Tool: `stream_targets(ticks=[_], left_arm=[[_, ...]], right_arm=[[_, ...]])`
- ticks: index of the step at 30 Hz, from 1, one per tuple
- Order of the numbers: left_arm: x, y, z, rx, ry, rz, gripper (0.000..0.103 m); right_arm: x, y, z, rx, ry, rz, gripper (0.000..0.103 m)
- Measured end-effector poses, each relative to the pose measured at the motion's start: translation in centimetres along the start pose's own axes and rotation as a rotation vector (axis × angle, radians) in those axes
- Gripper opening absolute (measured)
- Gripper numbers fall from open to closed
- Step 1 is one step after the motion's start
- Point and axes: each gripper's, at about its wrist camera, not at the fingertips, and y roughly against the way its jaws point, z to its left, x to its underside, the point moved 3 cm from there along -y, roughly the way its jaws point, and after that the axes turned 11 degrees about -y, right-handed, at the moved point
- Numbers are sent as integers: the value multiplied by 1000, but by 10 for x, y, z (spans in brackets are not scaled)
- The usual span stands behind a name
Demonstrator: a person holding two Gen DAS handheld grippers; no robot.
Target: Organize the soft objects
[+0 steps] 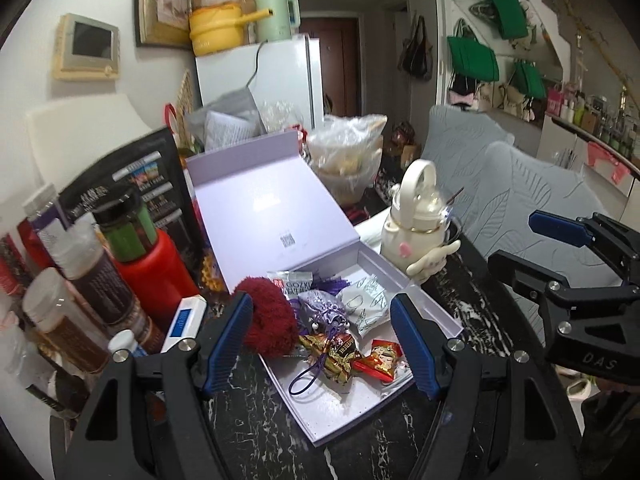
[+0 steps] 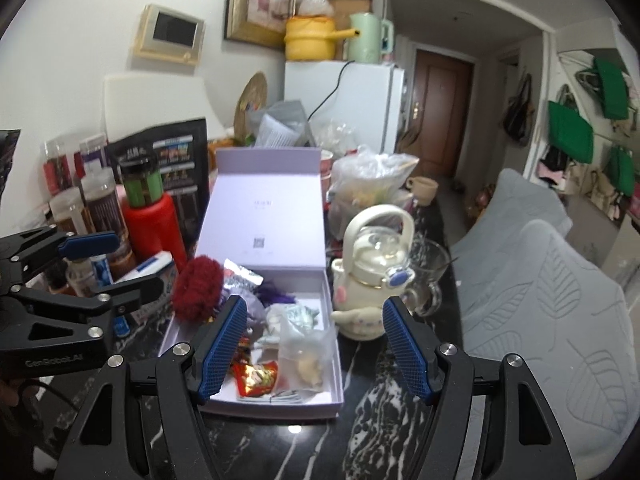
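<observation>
Black frames, ribbed blue jaws

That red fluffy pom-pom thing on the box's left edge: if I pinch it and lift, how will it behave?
The red fluffy ball looks like shaggy yarn, so it will probably squash between the pads and weigh little. It sits half over the lavender box rim, so a nudge could tip it out. Slipping seems unlikely, given the fuzzy surface.

Box (image 2: 256,208): matt lilac card, smooth. Scrunchie (image 2: 197,294): fuzzy red yarn, rough. Pouch (image 1: 323,309): shiny purple satin cloth. Candy wrappers (image 1: 378,356): glossy foil/plastic. Table (image 1: 360,452): polished black marble w/ white veins. Bottle (image 2: 370,276): cream glossy plastic. Chair covers (image 2: 560,320): grey embossed cloth.
</observation>
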Motion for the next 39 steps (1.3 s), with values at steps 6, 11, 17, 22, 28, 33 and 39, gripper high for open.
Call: stream_targets(ticks=[6, 11, 17, 22, 28, 33, 39], left_arm=[[0, 41, 3, -39, 4, -72, 83], [4, 70, 5, -71, 10, -117, 95], [16, 95, 7, -129, 9, -166, 99], [31, 102, 10, -114, 39, -159, 99], [53, 101, 9, -112, 45, -136, 99], [70, 99, 7, -107, 57, -131, 99], [87, 92, 7, -85, 73, -104, 99]], right_arm=[[7, 25, 1, 24, -27, -36, 81], [15, 43, 2, 40, -53, -53, 93], [28, 60, 10, 72, -54, -69, 94], [43, 67, 16, 75, -68, -62, 96], [63, 70, 21, 93, -107, -51, 96], [80, 65, 26, 115, -118, -36, 96], [97, 61, 31, 130, -121, 5, 96]])
